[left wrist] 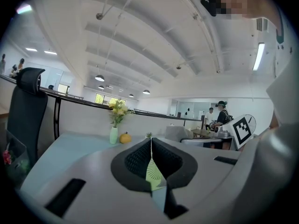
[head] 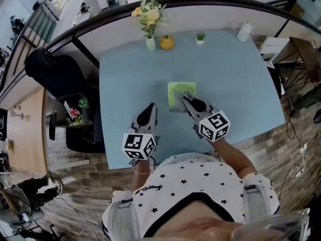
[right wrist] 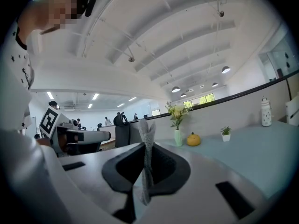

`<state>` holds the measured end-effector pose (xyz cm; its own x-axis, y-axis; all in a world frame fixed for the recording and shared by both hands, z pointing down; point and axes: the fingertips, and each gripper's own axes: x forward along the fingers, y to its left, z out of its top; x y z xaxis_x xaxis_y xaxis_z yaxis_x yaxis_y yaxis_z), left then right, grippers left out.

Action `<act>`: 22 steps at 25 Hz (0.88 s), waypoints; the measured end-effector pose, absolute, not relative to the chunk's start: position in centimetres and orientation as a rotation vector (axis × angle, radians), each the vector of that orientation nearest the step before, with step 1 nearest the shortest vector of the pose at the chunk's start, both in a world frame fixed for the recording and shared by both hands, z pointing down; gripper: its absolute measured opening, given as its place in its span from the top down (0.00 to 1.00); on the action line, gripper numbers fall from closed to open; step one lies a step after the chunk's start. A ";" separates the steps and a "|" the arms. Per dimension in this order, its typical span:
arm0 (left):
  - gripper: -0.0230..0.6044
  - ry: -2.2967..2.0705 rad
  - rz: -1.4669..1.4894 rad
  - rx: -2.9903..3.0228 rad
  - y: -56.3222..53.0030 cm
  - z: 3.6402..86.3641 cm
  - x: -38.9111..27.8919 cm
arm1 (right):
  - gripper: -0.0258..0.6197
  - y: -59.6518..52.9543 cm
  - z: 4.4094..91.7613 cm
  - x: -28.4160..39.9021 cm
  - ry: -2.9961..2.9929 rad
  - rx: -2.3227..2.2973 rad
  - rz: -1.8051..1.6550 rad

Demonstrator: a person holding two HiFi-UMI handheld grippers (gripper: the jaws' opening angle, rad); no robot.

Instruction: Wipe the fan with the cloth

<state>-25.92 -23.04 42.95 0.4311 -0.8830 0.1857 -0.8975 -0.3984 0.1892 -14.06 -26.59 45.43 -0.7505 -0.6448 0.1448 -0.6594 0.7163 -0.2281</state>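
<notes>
A small green fan stands on the blue table, near its middle. My right gripper is just in front of the fan's lower right side. In the right gripper view this gripper is shut on a grey cloth that sticks up between its fingers. My left gripper hovers to the left of the fan, apart from it. Its jaws are together with nothing held. A sliver of the green fan shows through the slit between them.
Along the table's far edge stand a vase of yellow flowers, an orange pumpkin, a small potted plant and a white bottle. A black office chair is off the table's left side.
</notes>
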 end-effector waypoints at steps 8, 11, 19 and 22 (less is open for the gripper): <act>0.92 -1.540 0.060 2.384 -25.0 44.6 -27.4 | 0.93 -29.5 47.6 -17.3 -2.806 1.098 0.427; 0.92 -1.549 0.054 2.366 -25.4 44.9 -28.2 | 0.93 -30.3 48.9 -18.7 -2.773 1.091 0.429; 0.92 -1.604 0.010 2.316 -25.7 44.8 -30.2 | 0.93 -32.6 52.1 -19.7 -2.651 1.131 0.413; 0.92 -1.611 0.011 2.308 -25.9 44.9 -30.5 | 0.93 -33.1 52.5 -19.2 -2.631 1.149 0.422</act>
<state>-30.49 -25.89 44.92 0.3623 -0.9125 0.1902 -0.9150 -0.3092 0.2592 -19.17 -33.10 52.49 -0.6621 -0.6732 0.3292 -0.7423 0.6493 -0.1654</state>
